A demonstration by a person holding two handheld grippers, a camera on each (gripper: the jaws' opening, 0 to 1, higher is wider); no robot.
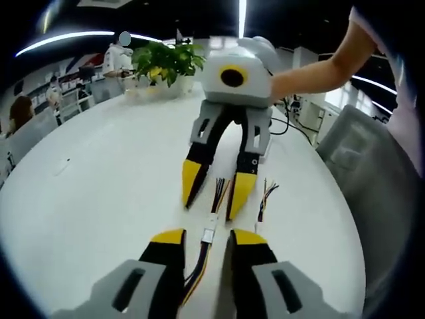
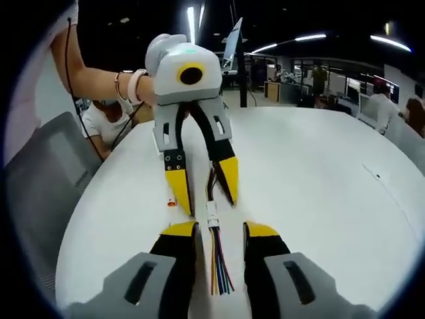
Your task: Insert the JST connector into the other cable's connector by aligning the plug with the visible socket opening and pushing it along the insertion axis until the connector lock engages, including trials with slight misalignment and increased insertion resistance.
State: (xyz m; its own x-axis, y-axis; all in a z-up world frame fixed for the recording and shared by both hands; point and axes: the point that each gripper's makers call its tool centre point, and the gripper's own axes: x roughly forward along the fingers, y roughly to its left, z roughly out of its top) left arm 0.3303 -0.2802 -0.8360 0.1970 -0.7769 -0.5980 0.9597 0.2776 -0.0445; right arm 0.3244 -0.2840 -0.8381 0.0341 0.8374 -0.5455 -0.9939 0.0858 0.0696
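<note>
No writing can be read. The white JST connector (image 1: 209, 234) lies on the white round table (image 1: 99, 193), on the line between both pairs of yellow-tipped jaws. From it multicoloured wires (image 2: 219, 269) run between the right gripper (image 2: 222, 232) jaws, and a second loom (image 1: 219, 193) reaches toward the far jaws. Left gripper (image 1: 207, 236) jaws stand narrowly apart, straddling the cable without touching it; the right likewise. A loose wire bundle (image 1: 265, 198) lies just beside. The table edge curves near a grey chair (image 1: 372, 179); open tabletop spreads on the other side toward a potted plant (image 1: 166, 63).
</note>
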